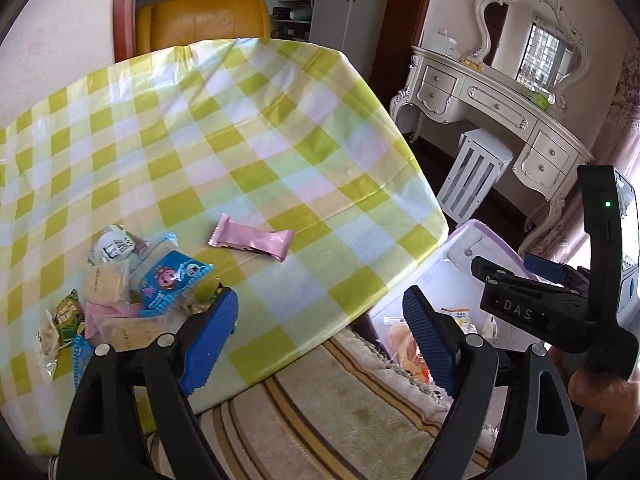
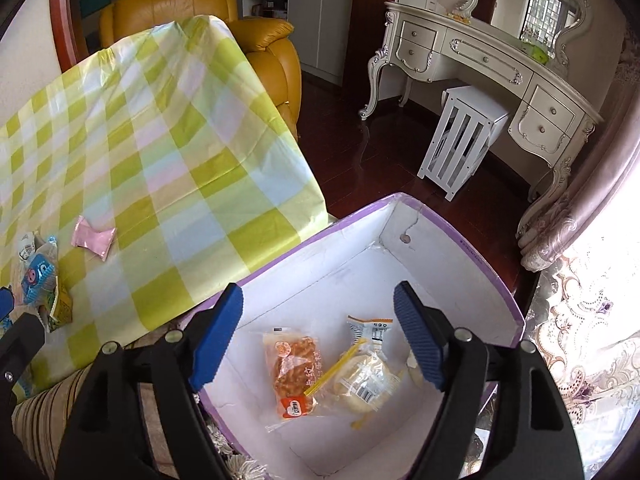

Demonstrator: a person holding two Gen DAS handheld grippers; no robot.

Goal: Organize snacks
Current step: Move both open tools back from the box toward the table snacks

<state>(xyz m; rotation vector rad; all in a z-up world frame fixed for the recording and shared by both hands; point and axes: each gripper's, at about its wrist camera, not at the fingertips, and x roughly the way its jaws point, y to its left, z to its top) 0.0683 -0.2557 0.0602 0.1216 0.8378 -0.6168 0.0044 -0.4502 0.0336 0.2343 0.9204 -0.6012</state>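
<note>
Two wrapped snacks (image 2: pixel 332 372) in box (image 2: pixel 440 240)

A yellow armchair (image 2: pixel 208 12) is sitting far left behind the table (image 1: pixel 224 128). A white dresser (image 2: pixel 492 68) with mirror (image 1: pixel 532 36) is standing far right on dark wood floor (image 2: pixel 384 148), a stool (image 2: pixel 460 136) beside it. Daylight is coming through a curtain (image 2: pixel 588 320) at right.

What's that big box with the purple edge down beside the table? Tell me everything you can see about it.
The open cardboard box with a purple rim and plain white inside stands lidless below the edge of the green-checked tablecloth, beside a striped rug. One wall has a small round hole. On its floor lie two clear-wrapped snacks: an orange-brown pastry packet and a pale bun packet, overlapping slightly. The open right gripper hovers over it, holding nothing.
</note>
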